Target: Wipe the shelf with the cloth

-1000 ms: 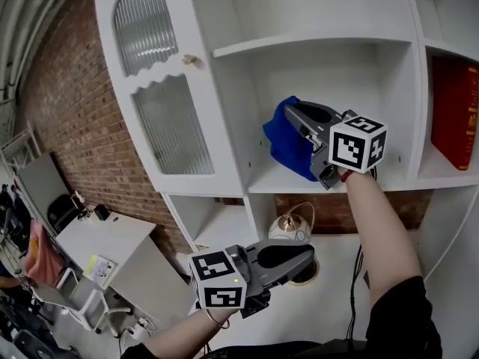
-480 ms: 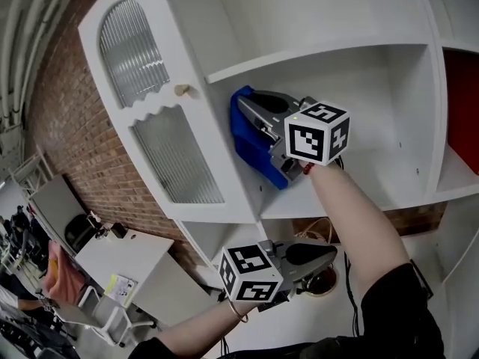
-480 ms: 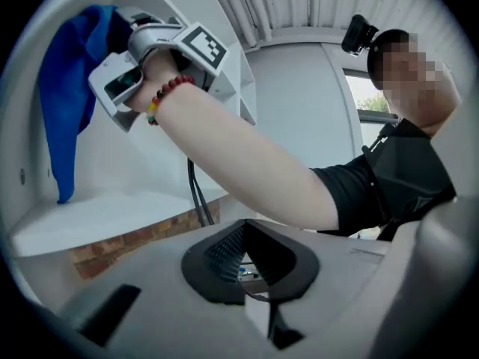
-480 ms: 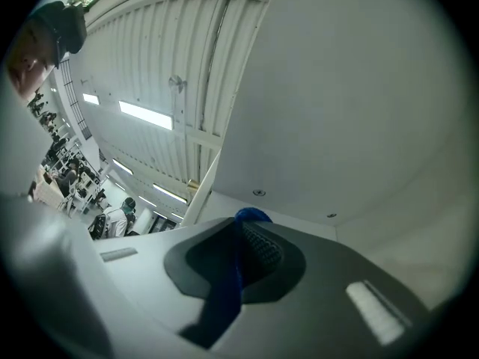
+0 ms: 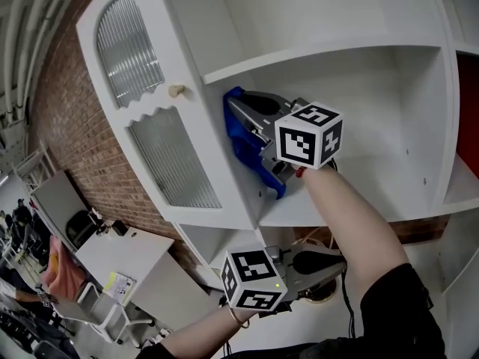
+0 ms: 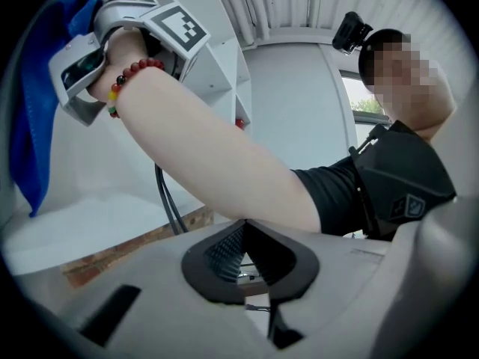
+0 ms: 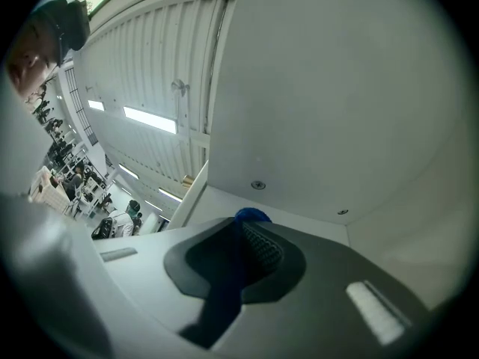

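Clamped on cloth (image 5: 241,154) with right gripper (image 5: 239,109); blue fold visible between the jaws in the right gripper view. Pressed against the left wall of the shelf (image 5: 389,194) bay, above the board, just beside the door (image 5: 161,148).

Judged soft, light, limp: likely to drape and bunch, so best pinched at a gathered fold and pushed flat for wiping.

Left gripper (image 5: 338,262) clenched on nothing, held low under the shelf.

Versus a second ago: carried from mid-bay near the board leftward and up to the wall. Already nearly there half a second ago.
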Demonstrator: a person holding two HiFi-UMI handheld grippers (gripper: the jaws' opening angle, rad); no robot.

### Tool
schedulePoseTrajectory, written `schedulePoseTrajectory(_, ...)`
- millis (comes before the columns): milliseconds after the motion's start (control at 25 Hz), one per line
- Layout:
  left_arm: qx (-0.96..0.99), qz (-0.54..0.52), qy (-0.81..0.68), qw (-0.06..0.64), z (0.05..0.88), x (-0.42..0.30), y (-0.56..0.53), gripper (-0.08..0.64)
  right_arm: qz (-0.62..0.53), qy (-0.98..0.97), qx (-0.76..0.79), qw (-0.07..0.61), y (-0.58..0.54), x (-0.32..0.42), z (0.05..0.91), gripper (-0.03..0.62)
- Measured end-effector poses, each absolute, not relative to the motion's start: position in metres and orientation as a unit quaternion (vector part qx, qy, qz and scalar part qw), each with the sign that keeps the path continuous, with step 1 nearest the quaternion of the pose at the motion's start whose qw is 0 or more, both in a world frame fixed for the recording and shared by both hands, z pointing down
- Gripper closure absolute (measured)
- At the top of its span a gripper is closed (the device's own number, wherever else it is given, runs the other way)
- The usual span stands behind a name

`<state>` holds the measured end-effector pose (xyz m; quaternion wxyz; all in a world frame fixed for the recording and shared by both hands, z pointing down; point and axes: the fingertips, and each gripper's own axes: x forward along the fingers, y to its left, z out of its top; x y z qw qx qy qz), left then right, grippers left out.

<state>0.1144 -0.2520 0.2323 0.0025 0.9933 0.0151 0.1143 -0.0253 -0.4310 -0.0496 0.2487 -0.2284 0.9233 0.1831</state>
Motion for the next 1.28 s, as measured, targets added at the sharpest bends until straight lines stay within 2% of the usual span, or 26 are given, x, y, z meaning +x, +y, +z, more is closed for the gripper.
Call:
schedulePoseTrajectory(200, 0.993, 0.112, 0.029, 0.013, 0.235, 0.117, -0.250, 0.563, 0.180, 0.924, -0.234, 0.243, -0.451, -0.020, -0.049, 0.566)
schedulePoseTrajectory(760, 0.993, 0.098, 0.056, 0.040, 0.252, 0.100, -0.270, 0.563, 0.135, 0.913, -0.262, 0.283, -0.515, 0.001, -0.051, 0.568)
schedulePoseTrajectory(1280, 0.995, 0.054, 0.070, 0.048, 0.253, 0.081, -0.280, 0.563, 0.110, 0.902, -0.322, 0.267, -0.573, 0.016, -0.036, 0.573)
